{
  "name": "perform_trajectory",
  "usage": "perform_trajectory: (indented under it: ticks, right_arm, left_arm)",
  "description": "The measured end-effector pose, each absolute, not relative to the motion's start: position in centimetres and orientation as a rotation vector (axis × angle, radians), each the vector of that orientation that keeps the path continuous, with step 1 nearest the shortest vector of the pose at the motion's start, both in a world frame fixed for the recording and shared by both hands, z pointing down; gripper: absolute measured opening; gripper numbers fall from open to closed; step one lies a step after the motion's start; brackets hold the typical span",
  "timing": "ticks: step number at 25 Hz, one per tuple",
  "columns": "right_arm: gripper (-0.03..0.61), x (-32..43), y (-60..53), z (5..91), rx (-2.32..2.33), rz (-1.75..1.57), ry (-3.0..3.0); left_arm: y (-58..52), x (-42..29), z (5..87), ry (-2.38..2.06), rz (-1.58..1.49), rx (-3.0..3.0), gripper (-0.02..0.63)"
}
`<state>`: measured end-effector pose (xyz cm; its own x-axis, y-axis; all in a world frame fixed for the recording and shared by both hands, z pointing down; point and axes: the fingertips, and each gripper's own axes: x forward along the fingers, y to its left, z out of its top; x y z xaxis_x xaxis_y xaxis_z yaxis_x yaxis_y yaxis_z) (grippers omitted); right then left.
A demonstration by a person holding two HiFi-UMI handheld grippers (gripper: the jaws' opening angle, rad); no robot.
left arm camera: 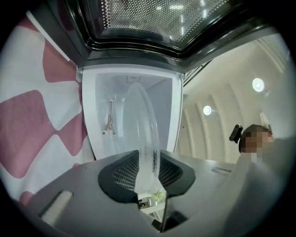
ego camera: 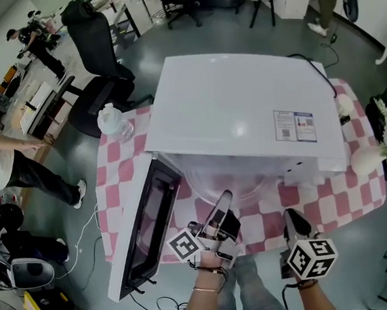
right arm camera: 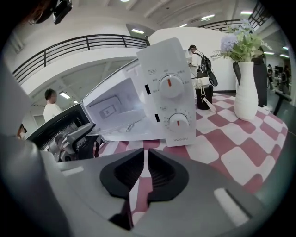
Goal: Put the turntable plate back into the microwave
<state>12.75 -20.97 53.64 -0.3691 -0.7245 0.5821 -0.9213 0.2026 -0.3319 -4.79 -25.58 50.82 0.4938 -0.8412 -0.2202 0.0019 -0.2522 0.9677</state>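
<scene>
The white microwave [ego camera: 236,106] stands on the pink-checked table [ego camera: 334,205] with its door [ego camera: 146,223] swung open to the left. My left gripper [ego camera: 223,199] is shut on the rim of the clear glass turntable plate [ego camera: 251,183], which reaches in under the microwave's front edge. In the left gripper view the plate [left arm camera: 141,125] shows edge-on between the pads of the left gripper [left arm camera: 148,172], pointing into the white cavity [left arm camera: 115,102]. My right gripper [ego camera: 294,219] hovers to the right, in front of the control panel [right arm camera: 171,92]. In its own view the right gripper [right arm camera: 145,166] holds nothing; its jaws stand almost together.
A water bottle [ego camera: 115,121] stands at the table's far left corner. A white vase with flowers [right arm camera: 245,92] sits right of the microwave, also the vase [ego camera: 367,158]. A black office chair [ego camera: 95,51] and people stand beyond the table on the left.
</scene>
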Motion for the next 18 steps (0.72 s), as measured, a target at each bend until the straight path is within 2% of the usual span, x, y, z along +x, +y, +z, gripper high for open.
perform_trajectory:
  ticks: [6,18]
  right_arm:
    - [0.012,13.2,-21.1,54.0,1.566,0.928,-2.16]
    - [0.011,13.8,-21.1,55.1,1.567,0.942,-2.128]
  left_arm:
    - [-26.3,-4.7,50.9,-0.736,-0.953,1.638,0.092]
    - [-28.3,-4.8,51.0,-0.749,-0.959,1.648,0.092]
